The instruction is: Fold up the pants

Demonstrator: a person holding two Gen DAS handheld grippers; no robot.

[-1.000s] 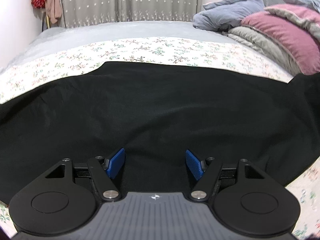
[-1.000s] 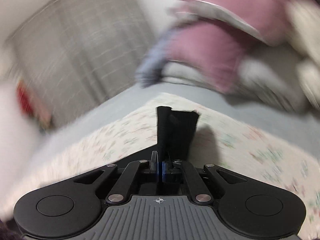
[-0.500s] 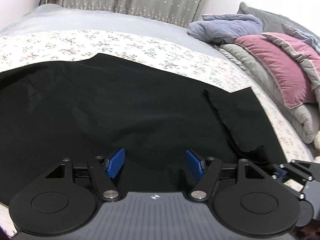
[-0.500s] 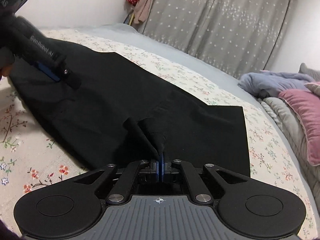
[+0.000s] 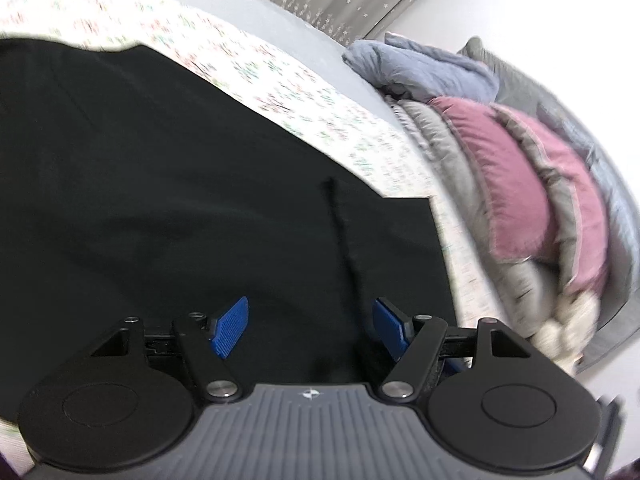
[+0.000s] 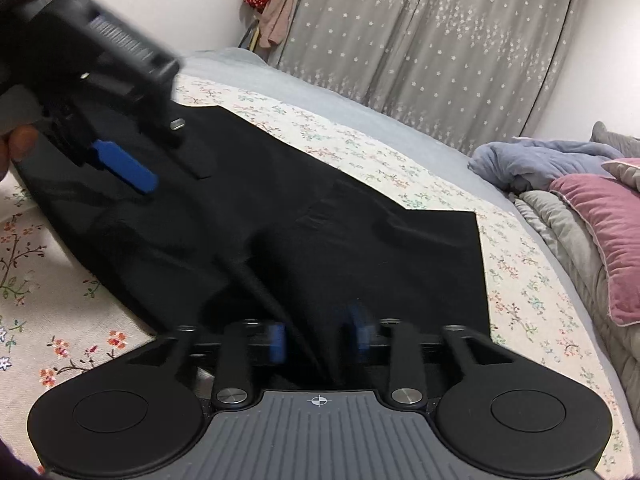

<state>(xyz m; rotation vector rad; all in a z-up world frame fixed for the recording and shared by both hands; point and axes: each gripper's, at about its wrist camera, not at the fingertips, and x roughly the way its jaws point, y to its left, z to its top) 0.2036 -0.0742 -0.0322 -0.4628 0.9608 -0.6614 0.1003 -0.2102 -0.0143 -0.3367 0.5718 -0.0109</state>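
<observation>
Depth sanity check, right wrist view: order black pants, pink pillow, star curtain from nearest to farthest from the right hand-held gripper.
1. black pants, directly under the right hand-held gripper
2. pink pillow, far right on the bedding pile
3. star curtain, back wall, beyond the bed

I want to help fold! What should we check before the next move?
1. Right gripper let go: ok, jaws apart, though blurred.
2. Left gripper free: ok, jaws open, nothing between them.
3. Pants lying flat: not ok, a raised crease runs toward the right gripper.
4. Pants fully on the bed: cannot tell, the near edge is hidden.
5. Pillows out of the way: ok, apart from the pants.
</observation>
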